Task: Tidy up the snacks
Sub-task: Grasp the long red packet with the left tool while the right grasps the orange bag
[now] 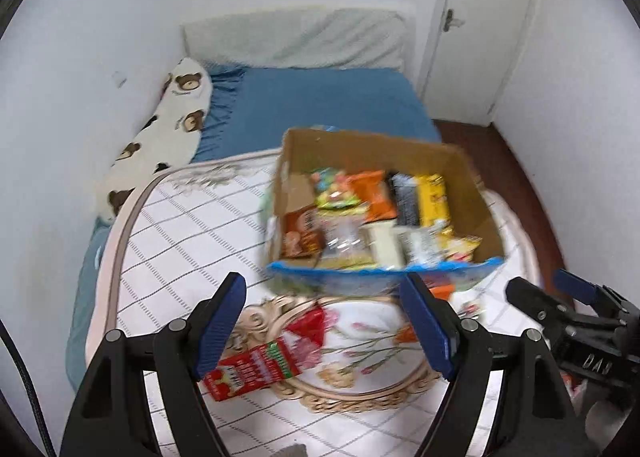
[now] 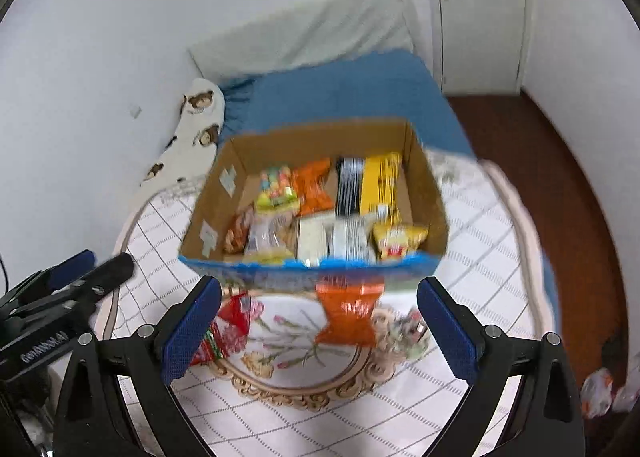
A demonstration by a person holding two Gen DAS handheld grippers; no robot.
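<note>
Both my grippers, left (image 1: 324, 321) and right (image 2: 318, 327), gape wide with nothing between them, over a quilted mat (image 1: 180, 225) on the bed. One cardboard box (image 2: 316, 145) ahead holds perhaps ten blurred snack packets; one red carton (image 1: 256, 365) and one orange packet (image 2: 350, 313) lie outside

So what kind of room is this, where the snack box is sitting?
Most likely a bedroom. The cardboard snack box sits on a quilted floral cover over a bed with a blue sheet, a bear-print pillow lies along the wall, and a white door stands behind.
</note>
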